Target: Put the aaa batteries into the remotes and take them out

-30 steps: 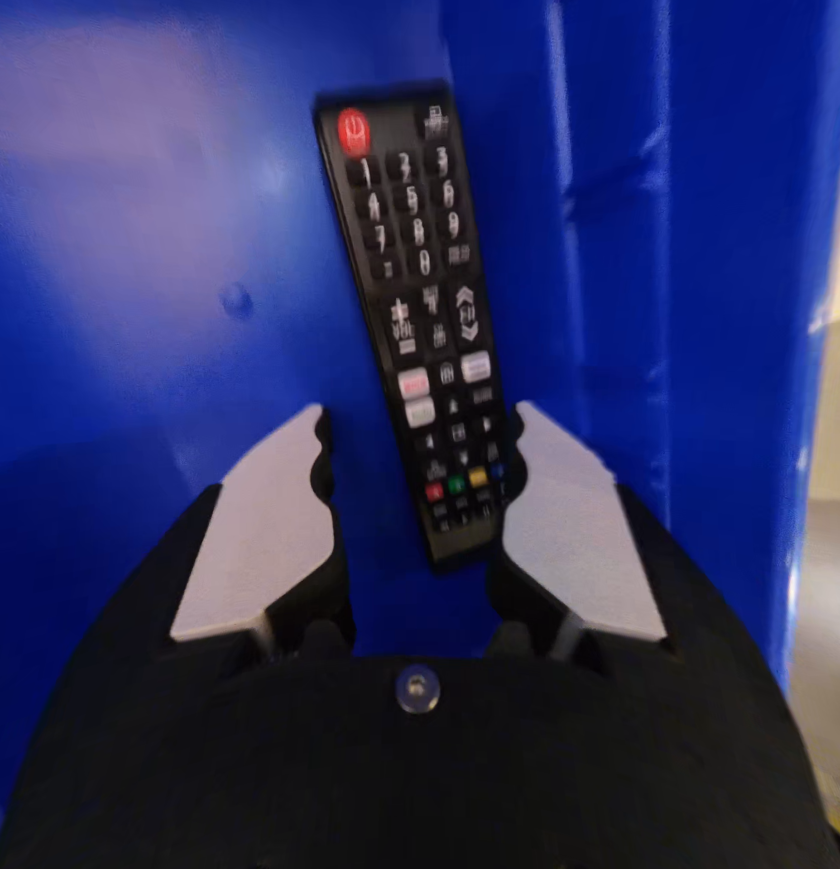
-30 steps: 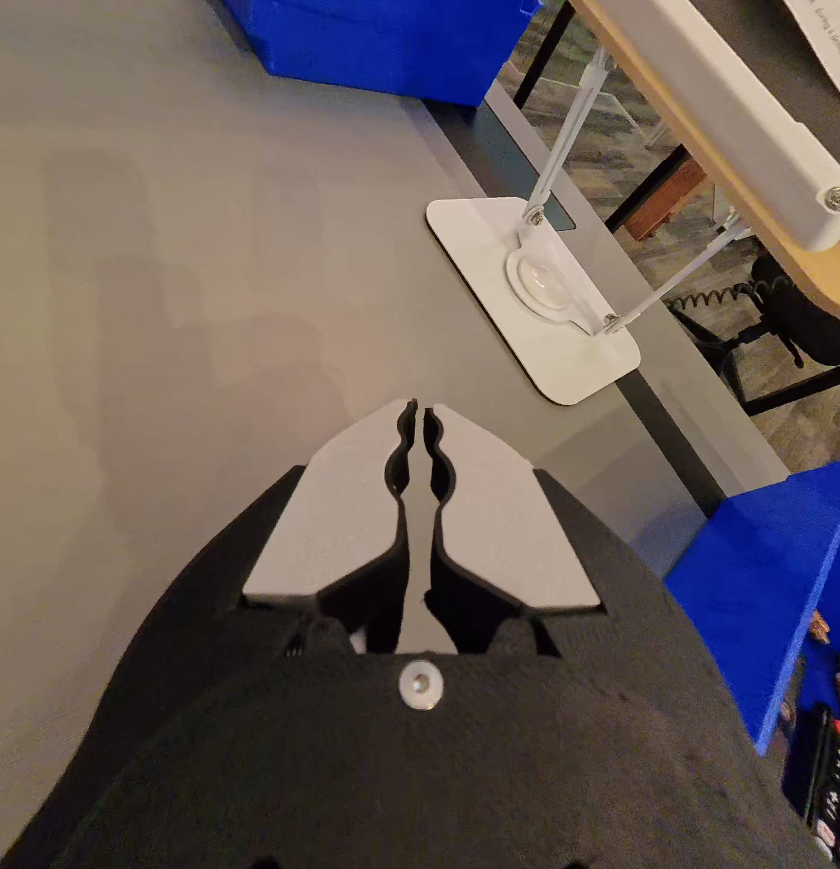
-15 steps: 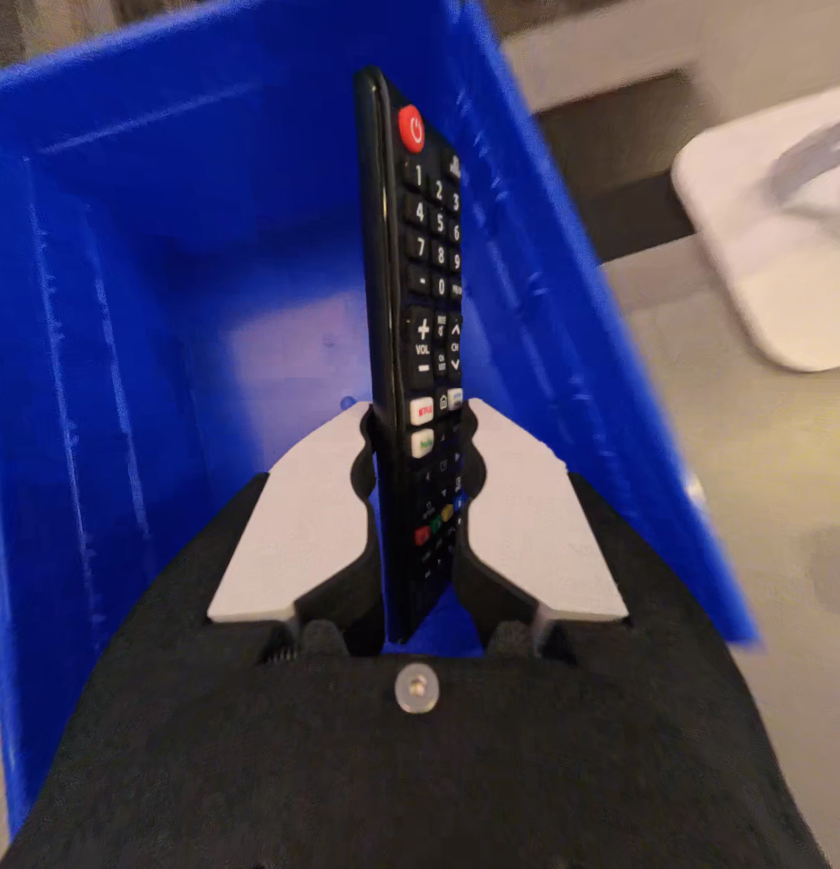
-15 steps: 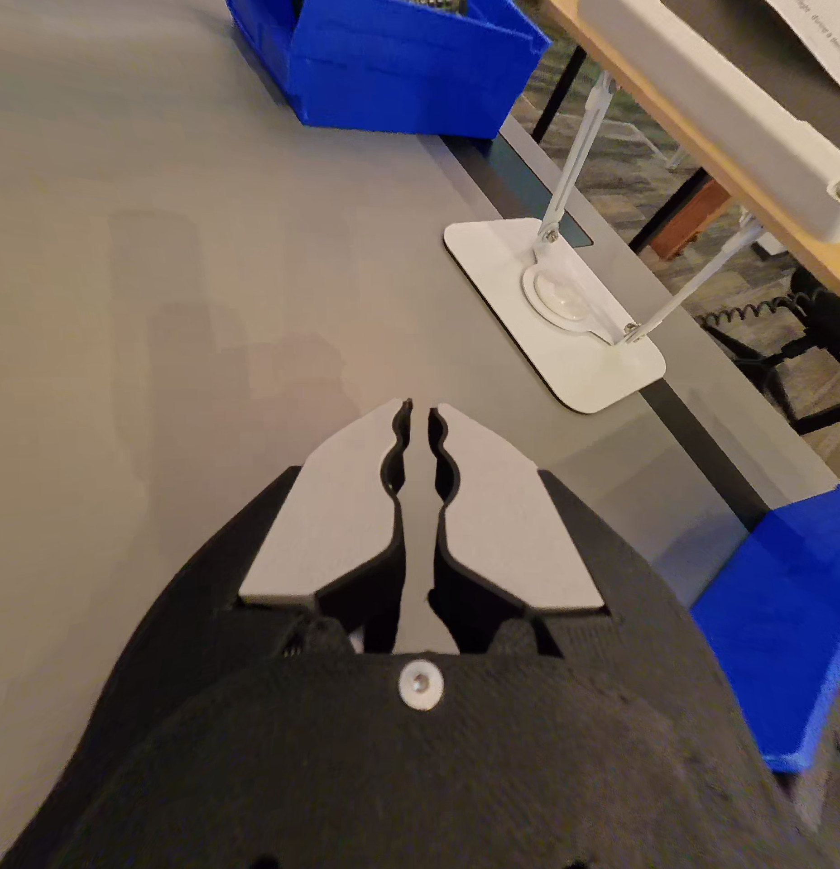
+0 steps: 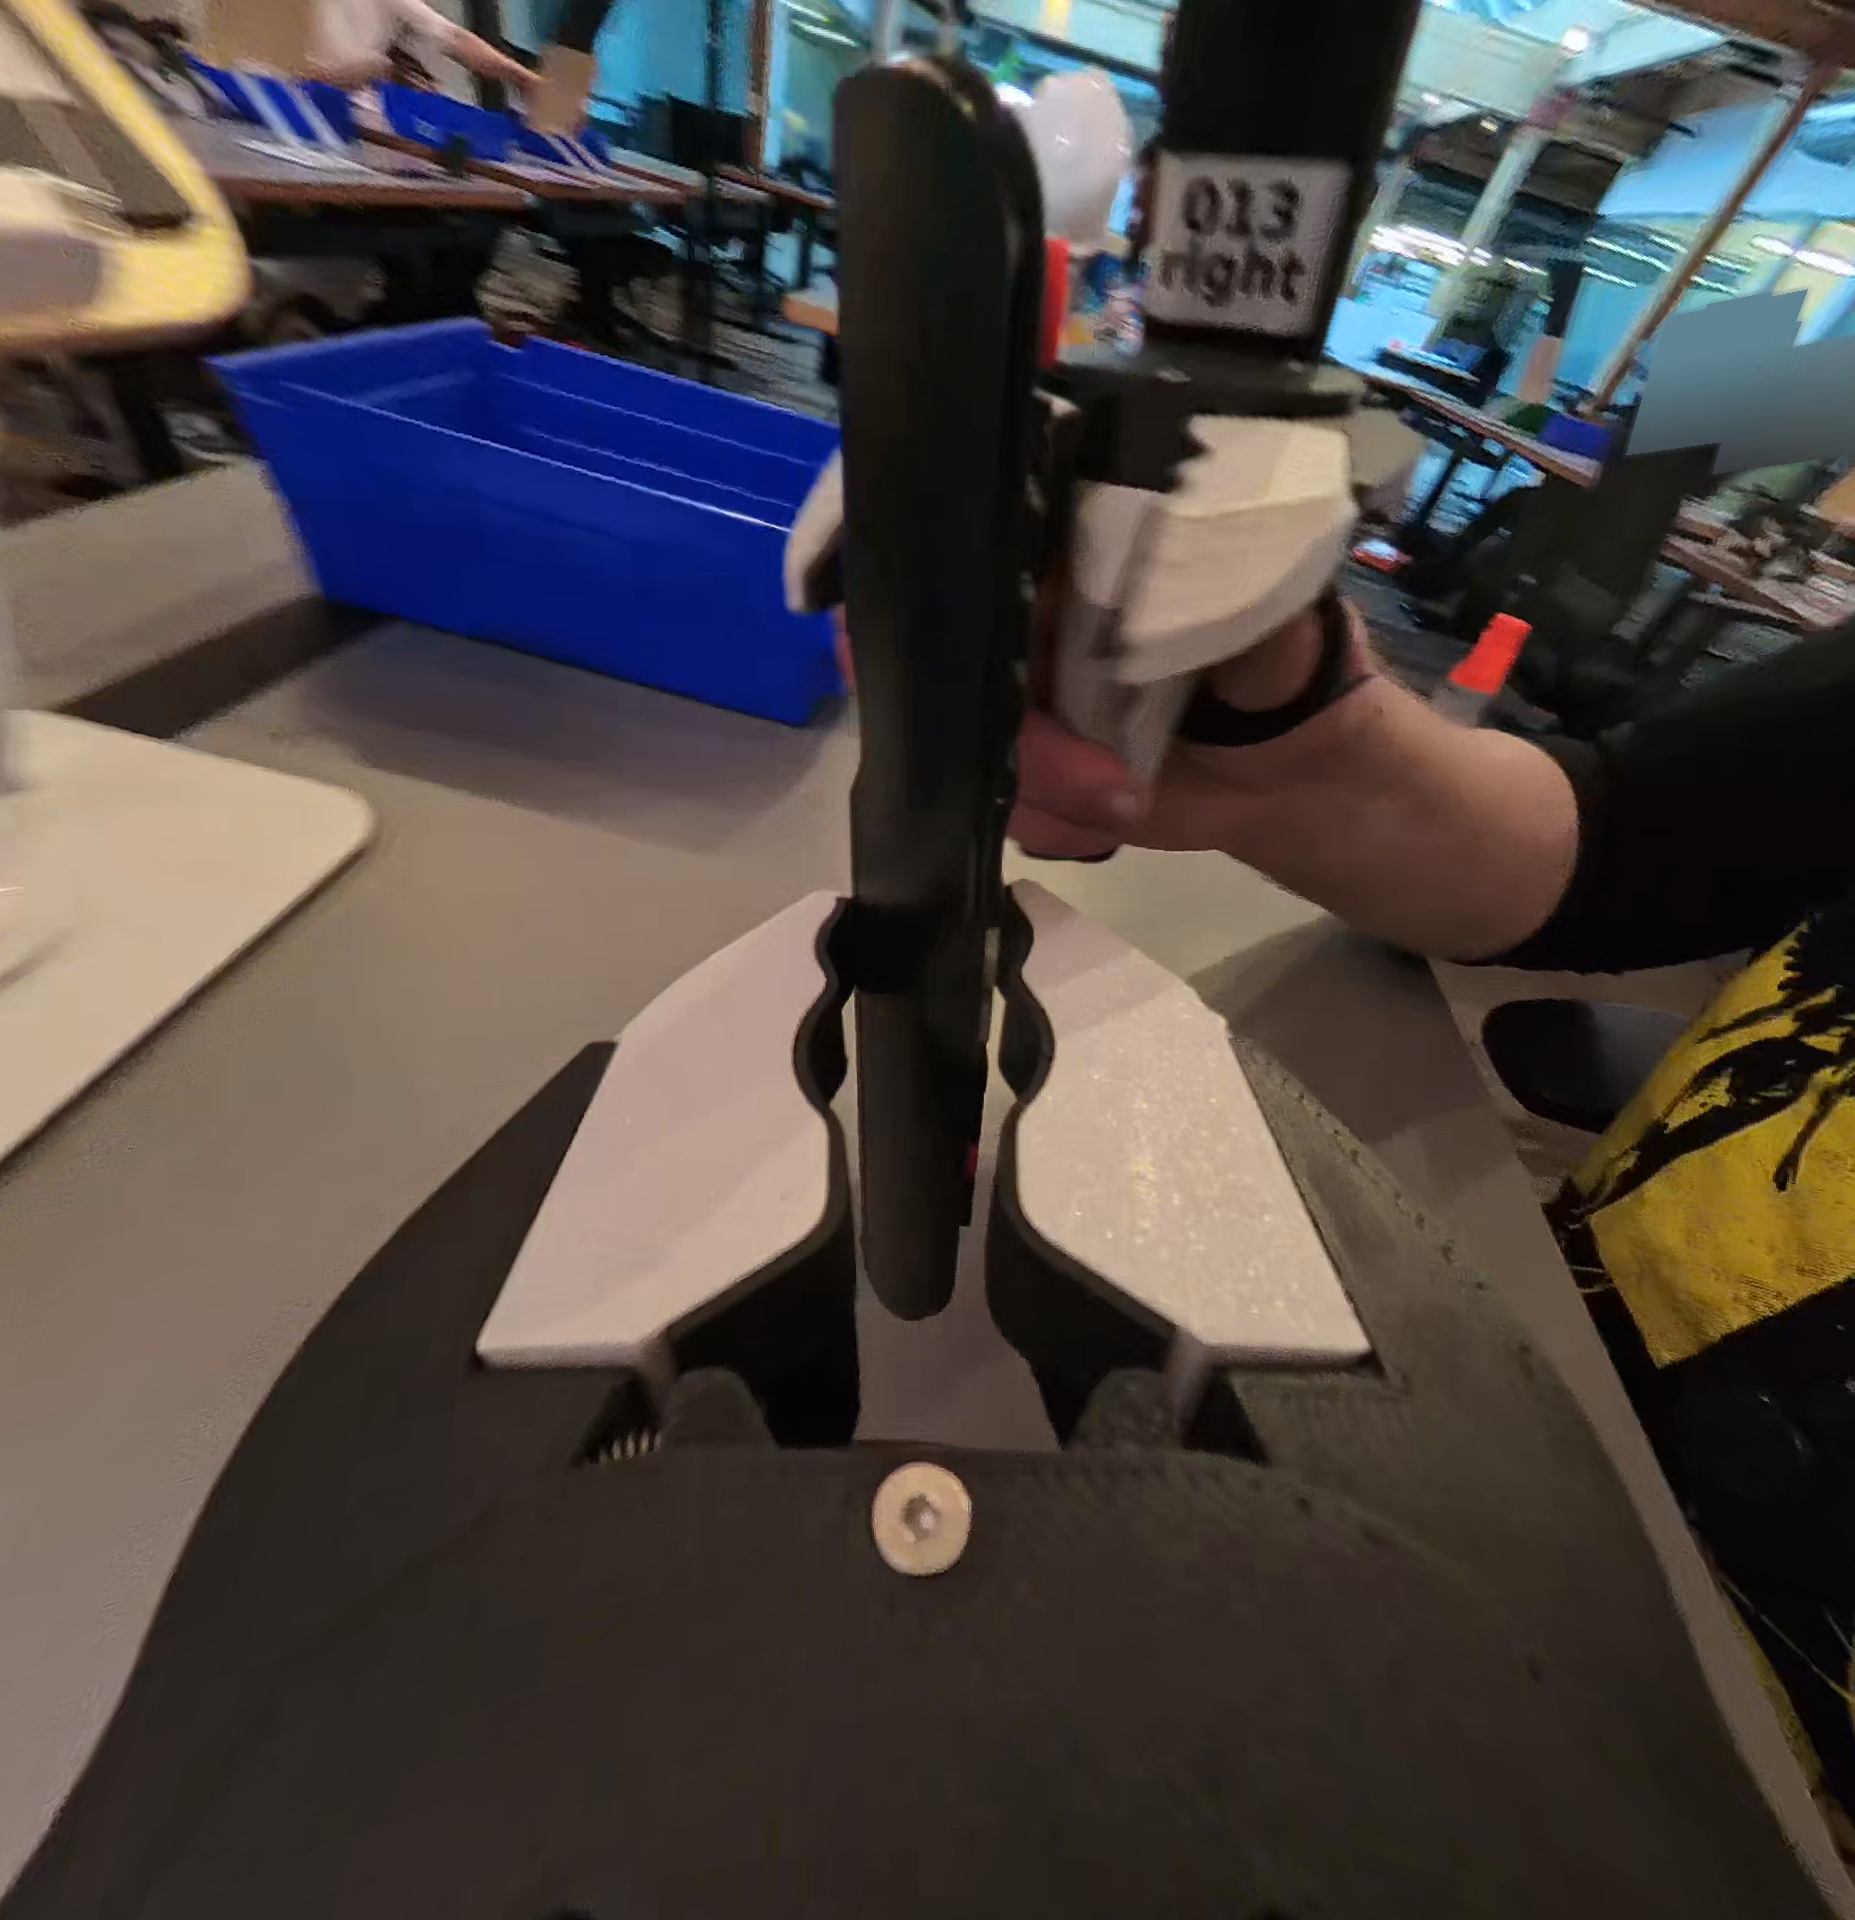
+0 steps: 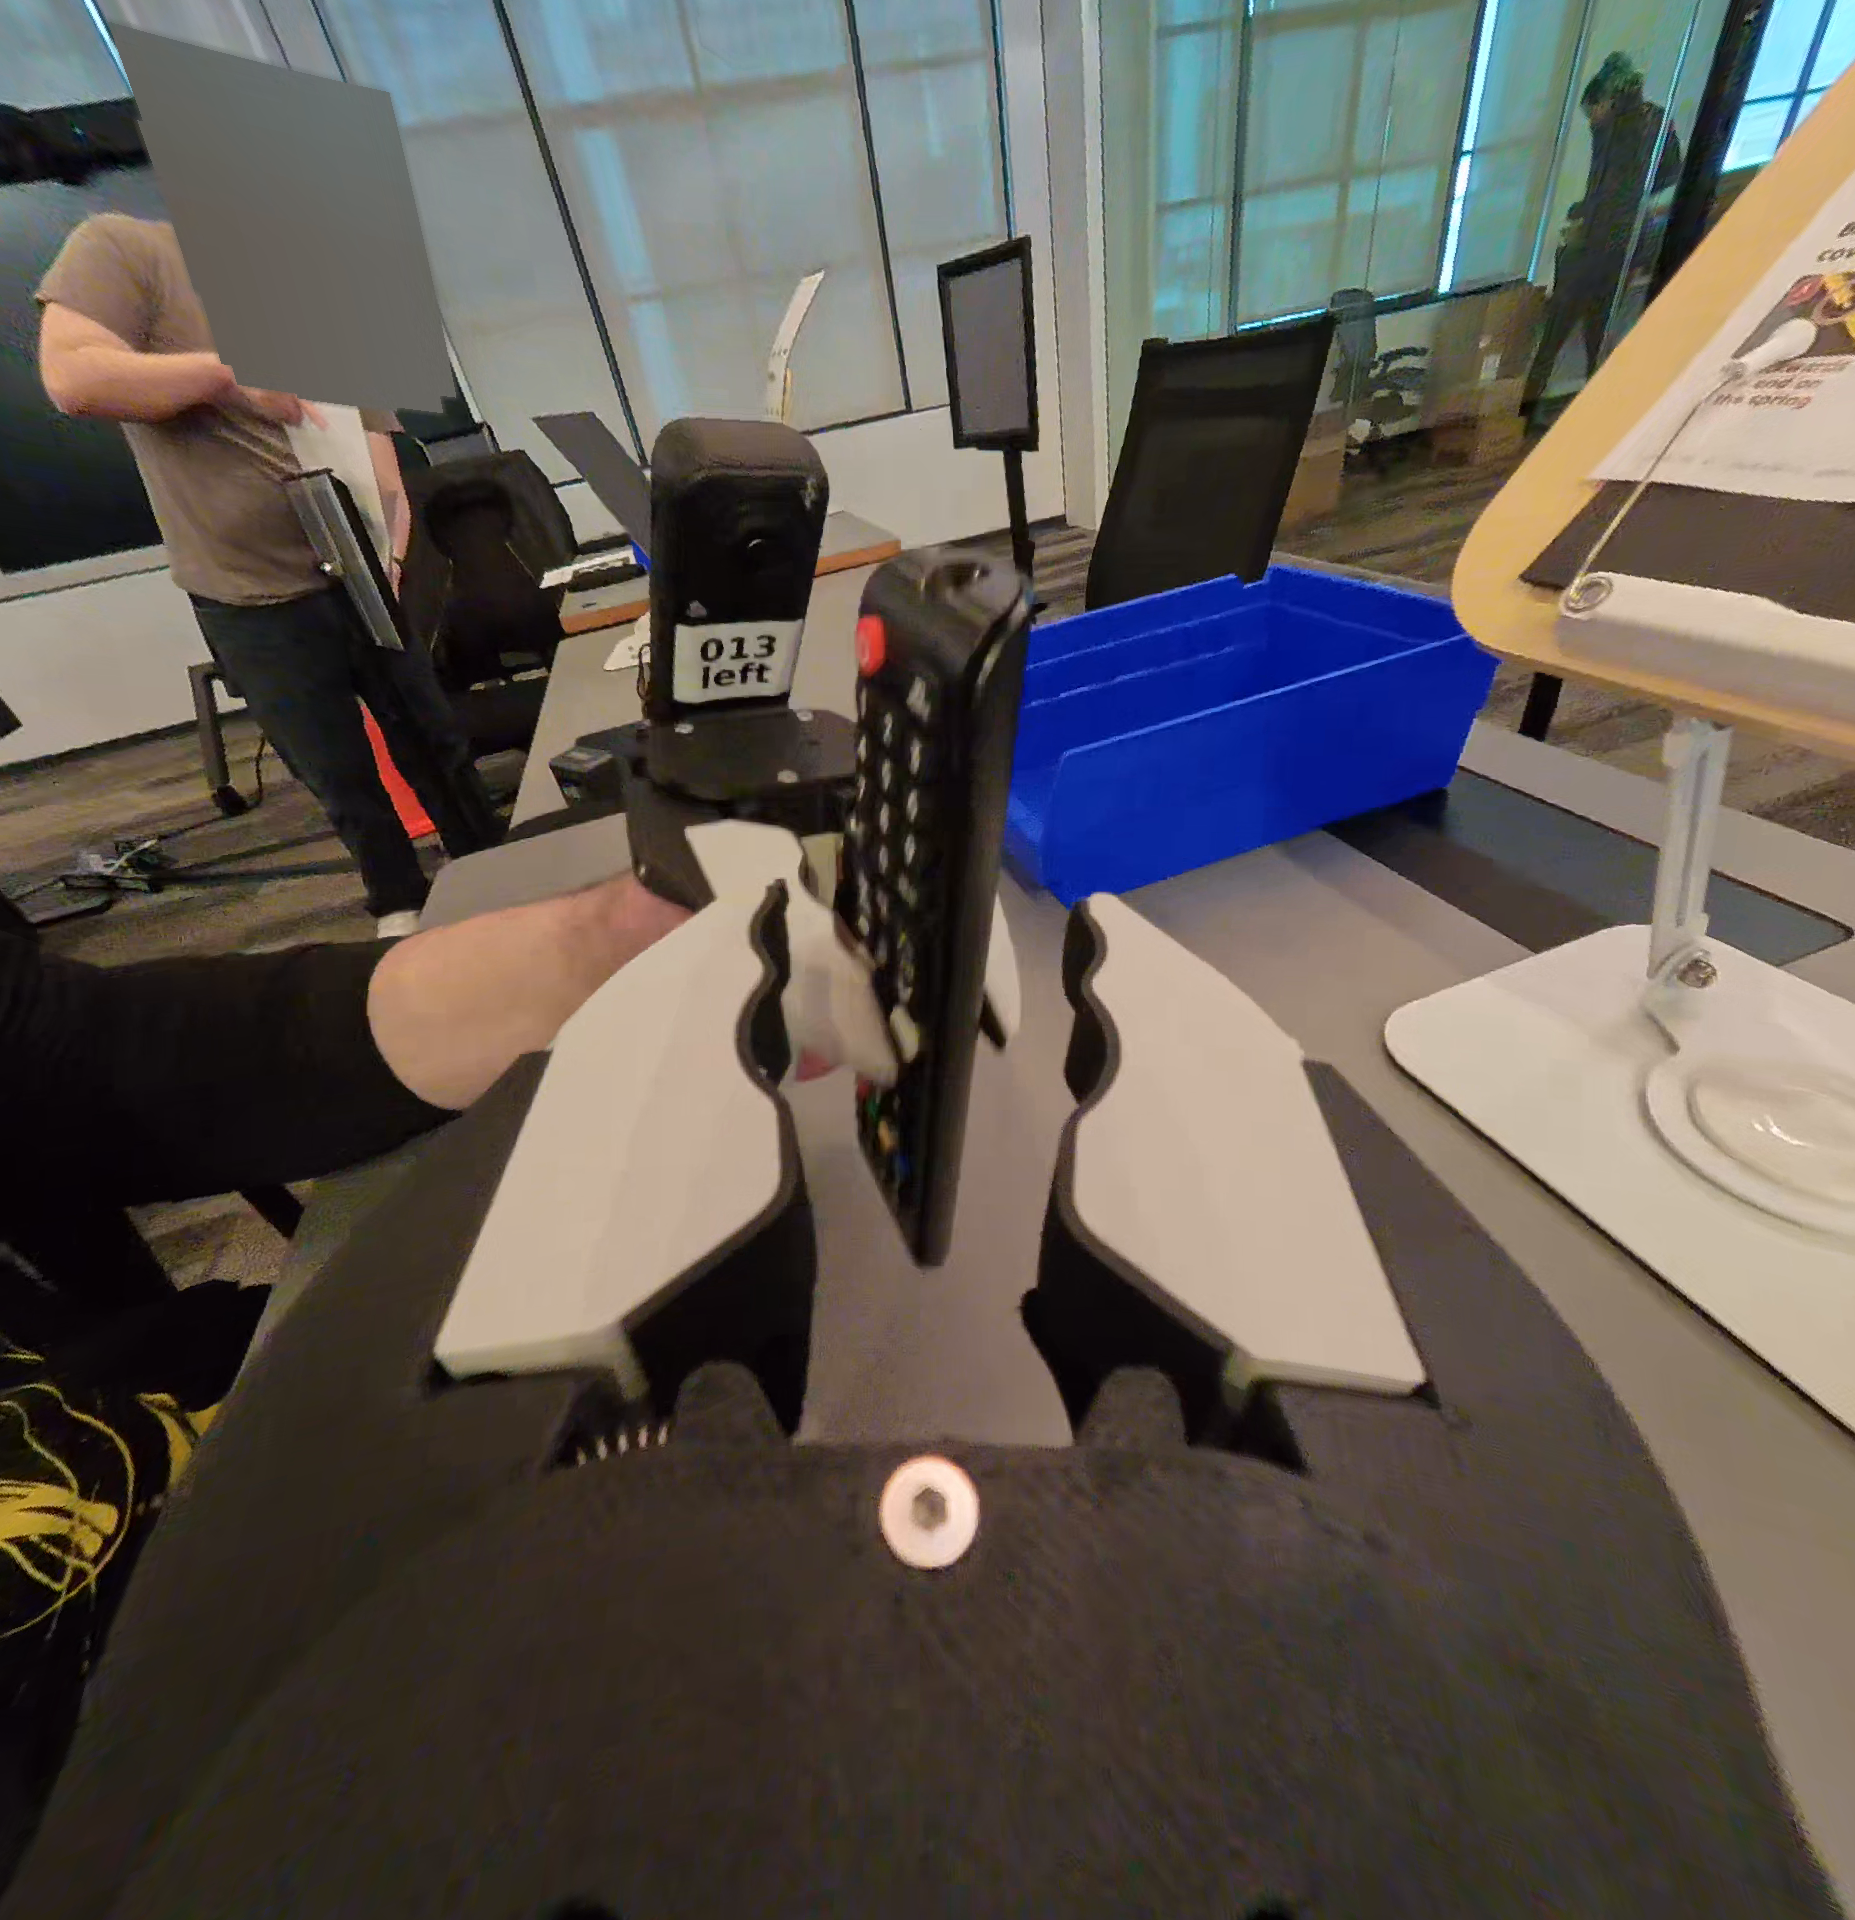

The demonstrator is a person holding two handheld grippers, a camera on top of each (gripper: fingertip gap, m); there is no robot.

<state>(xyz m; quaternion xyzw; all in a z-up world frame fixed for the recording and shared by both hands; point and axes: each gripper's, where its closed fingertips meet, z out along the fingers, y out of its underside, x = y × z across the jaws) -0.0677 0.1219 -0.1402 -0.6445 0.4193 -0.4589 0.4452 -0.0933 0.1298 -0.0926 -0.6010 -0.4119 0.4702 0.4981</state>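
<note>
My left gripper is shut on a black remote and holds it upright above the grey table, its back edge toward this camera. In the right wrist view the remote shows its button face. My right gripper is open, with the remote's lower part between its fingers, and I cannot tell whether they touch it. One of its white fingers shows behind the remote in the left wrist view. A left gripper finger presses the button side. No batteries are in view.
A blue bin stands at the table's far side and also shows in the right wrist view. A white stand base carries a tilted board with a sheet. A person stands beyond the table.
My left gripper closed on the remote, lifted it out of the blue bin and swung it toward the right gripper. My right gripper opened and rose from facing the table to straddle the remote.
</note>
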